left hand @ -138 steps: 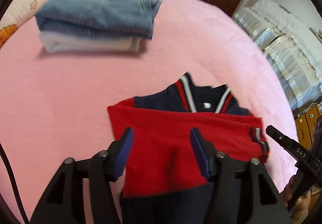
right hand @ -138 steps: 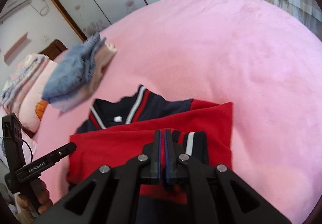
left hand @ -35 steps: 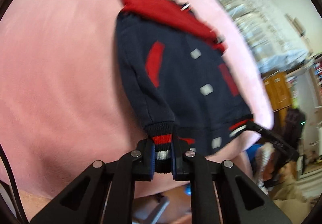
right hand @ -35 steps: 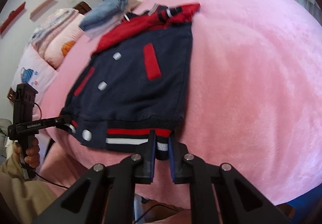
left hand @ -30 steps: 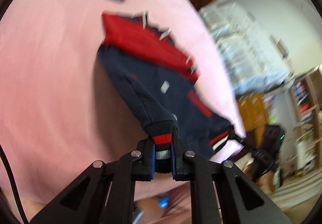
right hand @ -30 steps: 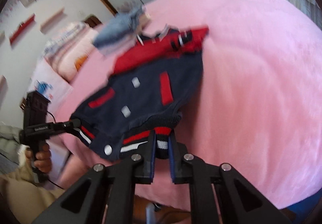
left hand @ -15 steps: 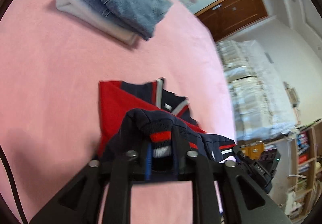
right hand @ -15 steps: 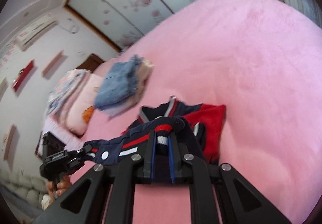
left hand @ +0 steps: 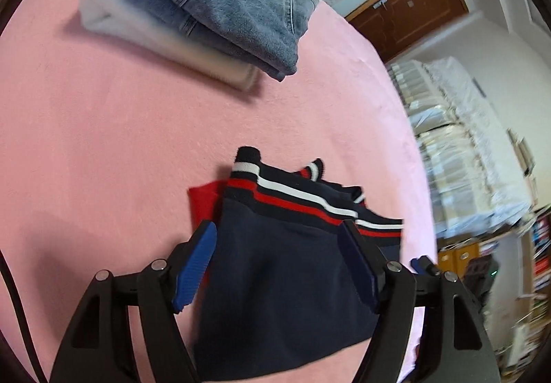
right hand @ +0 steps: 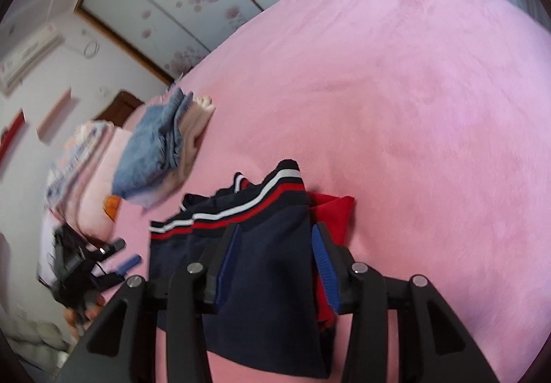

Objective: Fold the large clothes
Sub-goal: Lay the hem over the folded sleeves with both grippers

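Both the left gripper [left hand: 277,257] and right gripper [right hand: 273,261] hang spread apart over the folded jacket [left hand: 275,283] lying near the bed's [left hand: 86,142] front edge, folded jeans [left hand: 220,1] beyond.

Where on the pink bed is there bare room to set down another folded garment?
Bare pink bed lies right of the folded jacket, and between it and the jeans stack. It is crowded around the stack, toward the pillows.
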The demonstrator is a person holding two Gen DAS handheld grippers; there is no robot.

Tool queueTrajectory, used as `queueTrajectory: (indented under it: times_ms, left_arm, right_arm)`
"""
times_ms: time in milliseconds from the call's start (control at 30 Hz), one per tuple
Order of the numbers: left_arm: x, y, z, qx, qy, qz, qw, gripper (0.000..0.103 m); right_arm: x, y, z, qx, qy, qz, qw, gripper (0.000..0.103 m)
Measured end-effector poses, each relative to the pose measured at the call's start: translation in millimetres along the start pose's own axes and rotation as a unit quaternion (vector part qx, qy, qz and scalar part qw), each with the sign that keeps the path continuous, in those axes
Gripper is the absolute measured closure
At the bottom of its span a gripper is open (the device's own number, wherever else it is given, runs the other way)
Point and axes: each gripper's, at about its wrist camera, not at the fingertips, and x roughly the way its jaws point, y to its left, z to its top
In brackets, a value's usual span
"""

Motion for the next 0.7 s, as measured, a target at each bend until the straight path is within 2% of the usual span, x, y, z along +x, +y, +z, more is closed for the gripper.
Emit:
queueTrajectory:
  times_ms: [233, 400, 500, 600, 667, 700]
  left_arm:
    - [11.6, -11.7, 6.2, 0.082, -0.02, 0.03, 0.996, 0.034]
    - [19.0, -30.1, 6.4, 0.169, -0.045, 0.064, 0.9825, 0.034]
    - [32.9, -36.1, 6.1, 0.205, -0.03, 0.085, 0.9746, 0.037]
    - [44.0, -38.6, 3.5, 0.224, -0.021, 0.105, 0.9688, 0.039]
    - [46.5, -37.2, 2.2, 0.225, -0.022, 0.108, 0.9681, 0.04]
    - [46.8, -36.0, 2.4, 0.222, -0.027, 0.112, 0.9682, 0.046]
  right_arm:
    - [34.1, 10.8, 11.3, -0.045, 0.015, -0.024, 0.999, 0.06]
    - [51.8, 17.8, 19.9, -0.073, 0.014, -0.045, 0.996, 0.059]
    - [58.7, 17.9, 24.5, -0.086, 0.015, -0.048, 0.995, 0.059]
    - [63.8, 15.6, 27.3, -0.081, 0.021, -0.046, 0.995, 0.059]
    - [64.9, 14.3, 27.6, -0.078, 0.024, -0.044, 0.996, 0.059]
    - [65.1, 14.4, 27.2, -0.08, 0.022, -0.044, 0.996, 0.059]
